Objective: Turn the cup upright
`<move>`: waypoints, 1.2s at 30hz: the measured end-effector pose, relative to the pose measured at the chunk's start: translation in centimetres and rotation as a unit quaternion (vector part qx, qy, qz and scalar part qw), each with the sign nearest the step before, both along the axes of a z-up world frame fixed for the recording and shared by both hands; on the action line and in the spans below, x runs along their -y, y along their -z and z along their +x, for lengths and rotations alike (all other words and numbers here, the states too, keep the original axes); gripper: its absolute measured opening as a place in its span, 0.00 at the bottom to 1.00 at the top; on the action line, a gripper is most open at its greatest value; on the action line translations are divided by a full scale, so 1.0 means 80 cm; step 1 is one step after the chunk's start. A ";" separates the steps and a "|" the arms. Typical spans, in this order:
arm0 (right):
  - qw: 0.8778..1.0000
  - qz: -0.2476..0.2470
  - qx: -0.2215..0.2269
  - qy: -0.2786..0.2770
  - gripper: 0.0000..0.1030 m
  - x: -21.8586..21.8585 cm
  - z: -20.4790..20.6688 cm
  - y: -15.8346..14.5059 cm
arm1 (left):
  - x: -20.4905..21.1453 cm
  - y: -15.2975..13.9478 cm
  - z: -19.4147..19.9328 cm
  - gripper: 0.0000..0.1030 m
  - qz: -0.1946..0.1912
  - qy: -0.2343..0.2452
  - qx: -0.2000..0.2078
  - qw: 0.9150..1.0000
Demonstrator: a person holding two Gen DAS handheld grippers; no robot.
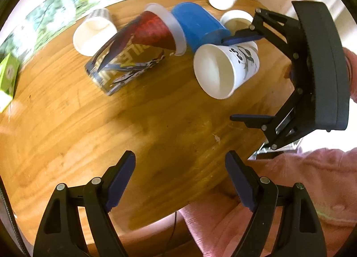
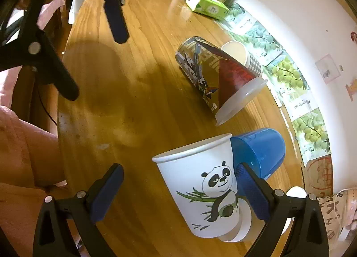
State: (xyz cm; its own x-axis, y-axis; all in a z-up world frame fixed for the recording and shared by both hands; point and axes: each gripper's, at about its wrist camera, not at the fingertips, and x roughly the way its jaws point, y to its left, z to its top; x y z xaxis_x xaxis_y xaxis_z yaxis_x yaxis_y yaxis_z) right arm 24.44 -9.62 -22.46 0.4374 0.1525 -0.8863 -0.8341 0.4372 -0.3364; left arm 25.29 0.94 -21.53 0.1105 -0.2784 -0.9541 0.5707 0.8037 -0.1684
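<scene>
My right claw [image 2: 178, 190] gapes wide around the tipped panda cup [image 2: 200, 181], one pad touching; closing off-centre could roll it into the blue cup [image 2: 261, 150].

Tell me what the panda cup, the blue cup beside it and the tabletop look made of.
Panda cup: likely paper, matte white, with a rolled rim and printed panda.
Blue cup: probably plastic, its smooth solid-colour wall carrying soft highlights.
Tabletop: wood, or a wood-look surface, with visible grain and a glossy varnish that reflects light.
The right tongs straddle the panda cup, open.
</scene>
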 end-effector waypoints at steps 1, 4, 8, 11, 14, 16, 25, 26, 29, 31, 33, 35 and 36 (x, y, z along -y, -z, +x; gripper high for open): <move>1.000 -0.001 0.000 -0.001 0.96 -0.001 0.001 0.000 | -0.002 0.000 -0.001 0.83 -0.005 -0.010 -0.001 1.000; 1.000 -0.006 -0.004 0.001 0.95 -0.002 0.006 0.002 | -0.007 0.000 -0.003 0.83 -0.015 -0.039 -0.004 0.999; 1.000 -0.007 -0.008 0.006 0.92 -0.004 0.012 0.004 | -0.015 -0.001 -0.008 0.83 -0.024 -0.076 0.001 0.997; 1.000 -0.005 -0.025 0.010 0.84 -0.005 0.016 0.006 | -0.021 -0.009 -0.011 0.83 -0.030 -0.105 0.009 0.994; 0.999 -0.001 -0.035 0.024 0.74 -0.004 0.019 0.009 | -0.028 -0.014 -0.012 0.83 -0.035 -0.132 0.026 0.990; 0.999 0.007 -0.037 0.036 0.68 -0.003 0.019 0.008 | -0.031 -0.019 -0.014 0.83 -0.043 -0.152 0.035 0.987; 0.989 0.094 -0.043 0.101 0.68 0.007 0.020 -0.013 | -0.043 -0.041 -0.015 0.83 -0.037 -0.211 0.092 0.973; 0.987 0.108 -0.042 0.110 0.68 0.009 0.020 -0.017 | -0.042 -0.042 -0.015 0.83 -0.035 -0.213 0.095 0.972; 0.978 0.150 -0.035 0.138 0.68 0.017 0.022 -0.027 | -0.042 -0.046 -0.018 0.83 -0.028 -0.219 0.102 0.970; 0.970 0.184 -0.029 0.155 0.68 0.024 0.021 -0.035 | -0.042 -0.047 -0.020 0.83 -0.025 -0.225 0.105 0.968; 0.960 0.221 -0.024 0.169 0.68 0.029 0.018 -0.042 | -0.043 -0.047 -0.021 0.83 -0.026 -0.235 0.103 0.966; 0.948 0.258 -0.018 0.184 0.68 0.034 0.018 -0.047 | -0.043 -0.047 -0.023 0.83 -0.029 -0.243 0.099 0.964; 0.944 0.270 -0.015 0.190 0.68 0.034 0.017 -0.050 | -0.043 -0.047 -0.023 0.83 -0.030 -0.245 0.098 0.964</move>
